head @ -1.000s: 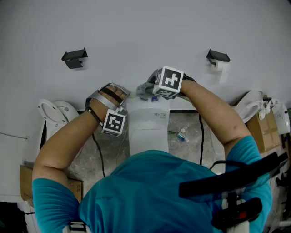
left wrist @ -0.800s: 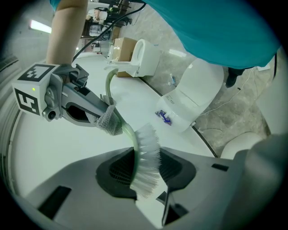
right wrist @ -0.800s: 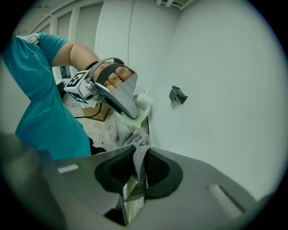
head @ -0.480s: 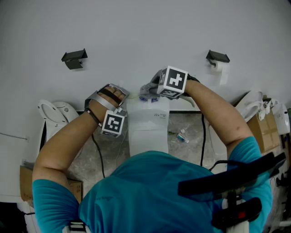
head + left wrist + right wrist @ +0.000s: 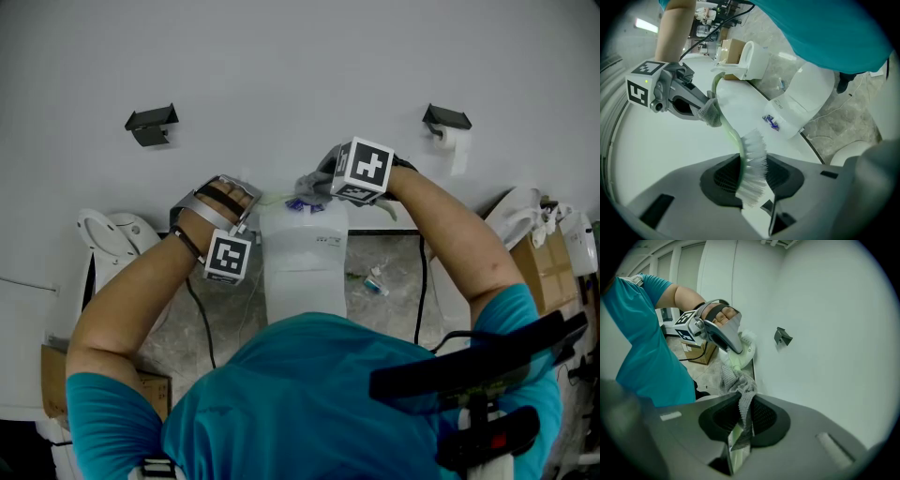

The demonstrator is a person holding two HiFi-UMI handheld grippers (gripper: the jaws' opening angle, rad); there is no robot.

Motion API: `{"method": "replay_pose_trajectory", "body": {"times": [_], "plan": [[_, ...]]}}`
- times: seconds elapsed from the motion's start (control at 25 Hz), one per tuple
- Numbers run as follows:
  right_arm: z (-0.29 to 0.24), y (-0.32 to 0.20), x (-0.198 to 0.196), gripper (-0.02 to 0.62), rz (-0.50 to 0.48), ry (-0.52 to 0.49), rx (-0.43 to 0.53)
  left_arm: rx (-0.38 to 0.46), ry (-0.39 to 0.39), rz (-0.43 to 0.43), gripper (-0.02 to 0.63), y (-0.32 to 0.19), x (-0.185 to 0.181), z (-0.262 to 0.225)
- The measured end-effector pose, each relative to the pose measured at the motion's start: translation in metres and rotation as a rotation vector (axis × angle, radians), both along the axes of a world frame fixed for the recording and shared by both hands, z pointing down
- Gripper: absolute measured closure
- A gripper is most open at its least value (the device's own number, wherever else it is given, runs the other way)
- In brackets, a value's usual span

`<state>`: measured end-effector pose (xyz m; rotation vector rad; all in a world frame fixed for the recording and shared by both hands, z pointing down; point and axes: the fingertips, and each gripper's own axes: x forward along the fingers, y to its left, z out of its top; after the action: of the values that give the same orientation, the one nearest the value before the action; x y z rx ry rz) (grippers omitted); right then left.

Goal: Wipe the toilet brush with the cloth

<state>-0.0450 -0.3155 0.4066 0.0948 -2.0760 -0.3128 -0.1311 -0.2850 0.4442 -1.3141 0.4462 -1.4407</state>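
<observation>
The toilet brush has a pale green curved handle [image 5: 723, 117] and a head of white bristles [image 5: 752, 164]. My left gripper [image 5: 752, 187] is shut on the brush at its head end and holds it up in front of the white wall. The grey cloth [image 5: 738, 385] is pinched in my right gripper [image 5: 740, 423] and wraps around the handle [image 5: 733, 363] just beyond the left gripper [image 5: 724, 336]. In the head view both grippers, left [image 5: 251, 195] and right [image 5: 305, 187], meet above the toilet tank [image 5: 302, 253], with the cloth [image 5: 302, 183] between them.
A second toilet [image 5: 112, 234] stands to the left and a third [image 5: 516, 220] to the right. On the wall are a black bracket [image 5: 150, 122] and a toilet roll holder [image 5: 448, 122]. A cardboard box [image 5: 553, 267] and cables lie on the floor.
My right gripper with the cloth has shifted slightly right along the handle. My left gripper has edged slightly left and rolled a little.
</observation>
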Motion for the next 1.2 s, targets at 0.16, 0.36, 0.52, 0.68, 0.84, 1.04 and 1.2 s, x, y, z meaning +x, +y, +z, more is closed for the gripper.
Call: {"method": "replay_pose_trajectory", "body": {"times": [0.16, 0.36, 0.52, 0.68, 0.84, 1.04, 1.2], "plan": [[-0.001, -0.003, 0.008, 0.549, 0.012, 0.005, 0.01, 0.003, 0.004, -0.01, 0.466, 0.0, -0.004, -0.001], [-0.003, -0.005, 0.019, 0.549, 0.024, 0.01, 0.025, 0.059, -0.053, -0.024, 0.466, -0.006, -0.014, -0.004], [-0.007, -0.007, 0.023, 0.549, 0.036, 0.005, 0.028, 0.059, -0.035, -0.027, 0.466, -0.005, -0.015, -0.006], [-0.009, -0.011, 0.028, 0.549, 0.05, 0.0, 0.035, 0.066, -0.031, -0.032, 0.466, -0.006, -0.019, -0.009], [-0.012, -0.014, 0.032, 0.549, 0.064, -0.006, 0.042, 0.07, -0.018, -0.036, 0.466, -0.007, -0.021, -0.012], [-0.015, -0.018, 0.038, 0.549, 0.08, -0.013, 0.05, 0.076, -0.002, -0.045, 0.466, -0.009, -0.025, -0.017], [-0.017, -0.021, 0.041, 0.549, 0.095, -0.026, 0.051, 0.059, 0.029, -0.058, 0.466, -0.007, -0.029, -0.017]]}}
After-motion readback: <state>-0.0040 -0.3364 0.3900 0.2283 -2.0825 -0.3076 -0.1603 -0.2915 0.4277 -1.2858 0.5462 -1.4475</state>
